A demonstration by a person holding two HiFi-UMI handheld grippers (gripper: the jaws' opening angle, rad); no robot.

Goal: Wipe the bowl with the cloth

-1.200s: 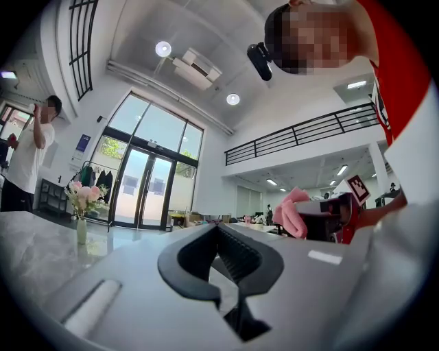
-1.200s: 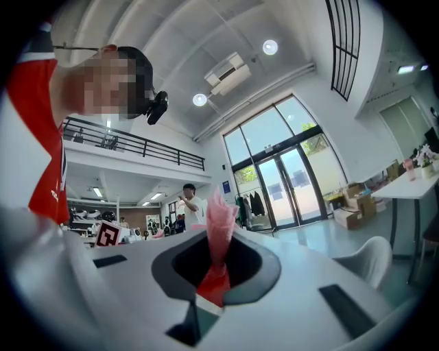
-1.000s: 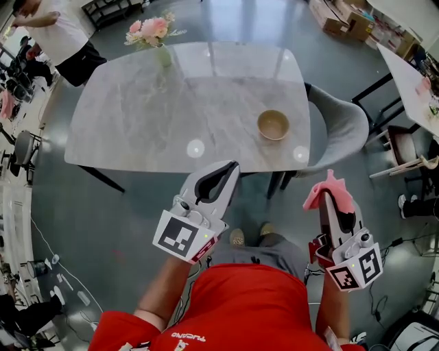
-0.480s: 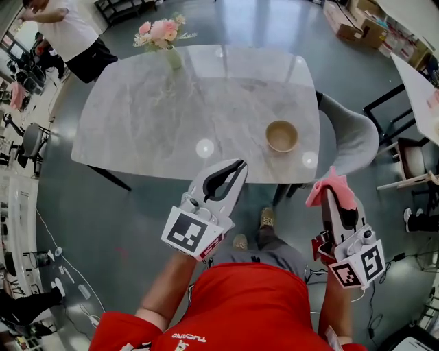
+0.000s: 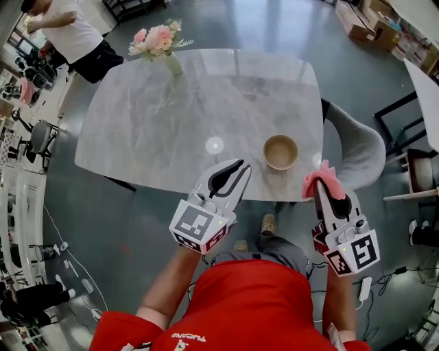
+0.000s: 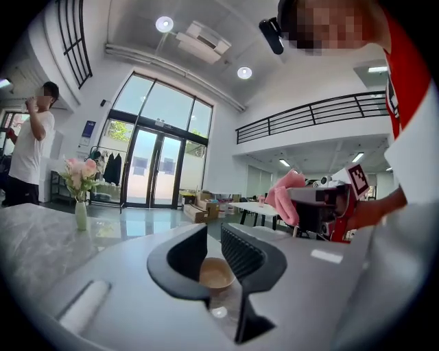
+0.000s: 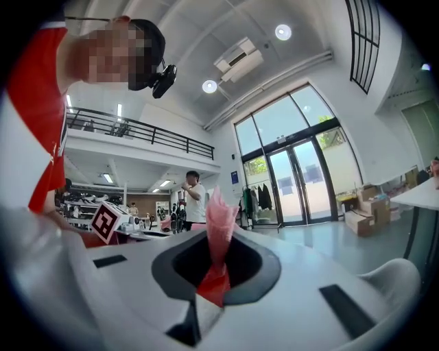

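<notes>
A tan bowl point(image 5: 280, 151) stands upright near the front right edge of the marble table point(image 5: 158, 130). My left gripper point(image 5: 240, 165) hovers over the table's front edge, just left of the bowl. Its jaws are opening, with nothing between them. In the left gripper view the bowl point(image 6: 217, 275) shows through the gap of that gripper point(image 6: 212, 230), still beyond the tips. My right gripper point(image 5: 324, 185) is shut on a pink cloth point(image 5: 325, 175) and is held off the table's front right corner, near the bowl. The cloth point(image 7: 221, 219) stands up out of the right gripper point(image 7: 218, 259).
A vase of pink flowers point(image 5: 161, 41) stands at the table's far left. A grey chair point(image 5: 357, 147) sits at the right end of the table. A person in a white shirt point(image 5: 68, 34) stands beyond the far left corner. Cardboard boxes point(image 5: 367, 20) lie far right.
Both grippers have moved forward, closer to the table's front edge and the bowl. The pink cloth now sits beside the table's corner. The bowl has not moved on the table.
</notes>
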